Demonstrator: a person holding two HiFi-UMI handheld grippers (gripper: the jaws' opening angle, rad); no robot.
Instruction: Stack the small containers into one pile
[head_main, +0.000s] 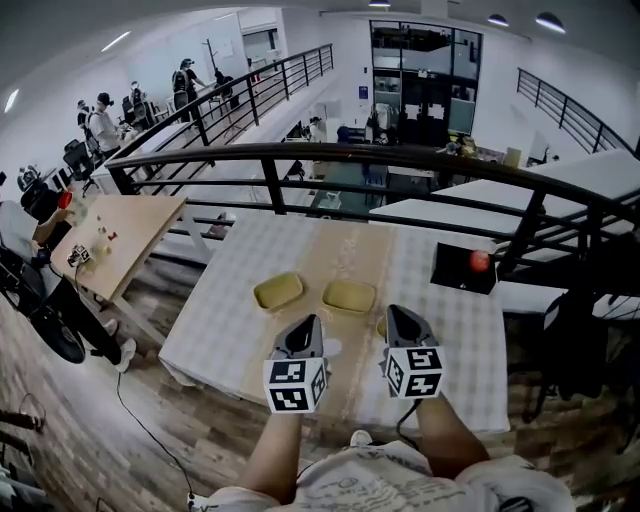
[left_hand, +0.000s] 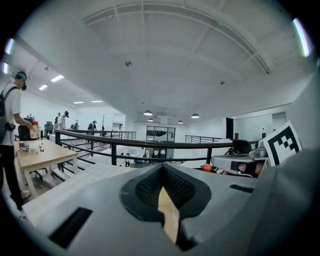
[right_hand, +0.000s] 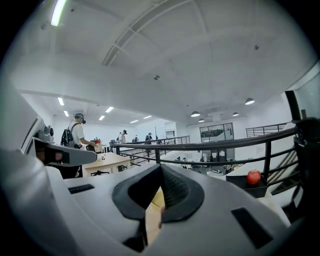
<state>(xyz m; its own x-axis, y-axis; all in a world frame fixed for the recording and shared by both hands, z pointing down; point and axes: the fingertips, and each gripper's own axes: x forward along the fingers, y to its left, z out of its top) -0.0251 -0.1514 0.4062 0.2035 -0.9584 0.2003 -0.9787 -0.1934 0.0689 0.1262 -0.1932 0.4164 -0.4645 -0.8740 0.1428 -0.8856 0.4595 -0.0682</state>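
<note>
Plainly, both tools are closed and carry nothing. The left gripper (head_main: 308, 322) has its jaws pressed together at the tips, and only a sliver of the tan runner (head_main: 340, 250) shows through the gap below them. The right gripper (head_main: 393, 312) is the same, with its jaws meeting and nothing caught between them. The two are held side by side, a little apart, over the near part of a table (head_main: 455, 370) covered with a checked cloth.

One yellow container (head_main: 278, 291) lies on the runner just ahead of the left gripper's tip and slightly to its outer side. A second container (head_main: 350, 296) lies ahead of the gap between the two tools, nearer the right one's tip. They sit apart, next to each other, not stacked. A yellow edge shows at the right gripper's inner side, but too little of it is visible to say what it is.

Further ahead of the right gripper and to its outer side, a black box (head_main: 455, 278) stands at the table's far corner with a red ball (head_main: 479, 261) on it. A dark railing (head_main: 400, 155) runs beyond the table
</note>
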